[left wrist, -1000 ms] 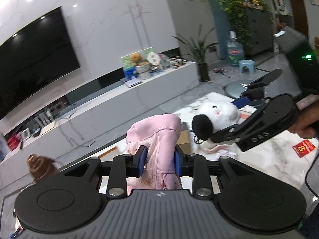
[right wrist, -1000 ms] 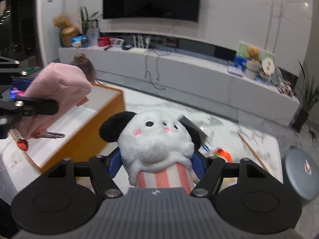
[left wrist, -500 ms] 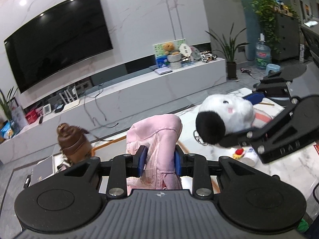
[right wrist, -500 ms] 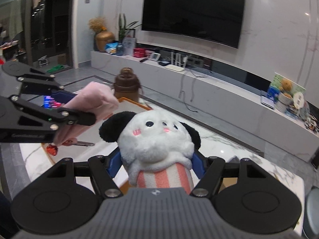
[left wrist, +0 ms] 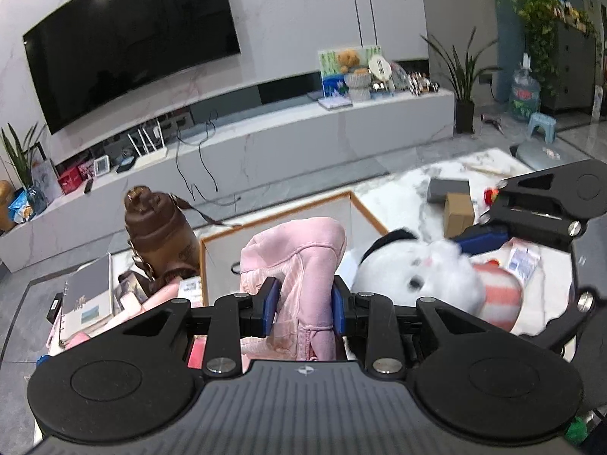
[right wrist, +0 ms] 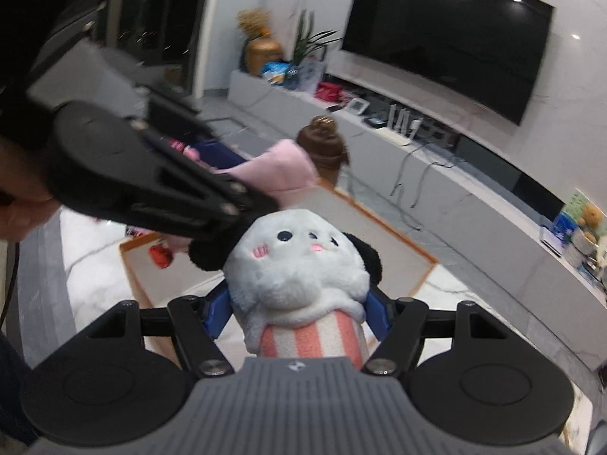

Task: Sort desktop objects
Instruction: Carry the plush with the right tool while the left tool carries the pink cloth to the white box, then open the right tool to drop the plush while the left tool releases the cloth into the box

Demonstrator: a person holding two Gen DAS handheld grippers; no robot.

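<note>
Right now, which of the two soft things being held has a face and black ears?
The white plush toy in the right gripper: face, black ears, striped body. The pink pouch in the left gripper is plain.

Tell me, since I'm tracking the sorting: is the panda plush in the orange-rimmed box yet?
Not yet. The panda plush is clamped in the right gripper, held above the orange-rimmed box.

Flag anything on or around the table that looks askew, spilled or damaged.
Nothing looks spilled or damaged. The left claw grips a pink pouch and the right claw grips a plush panda, both above the orange-rimmed box. The brown bottle stands upright beside it.
</note>
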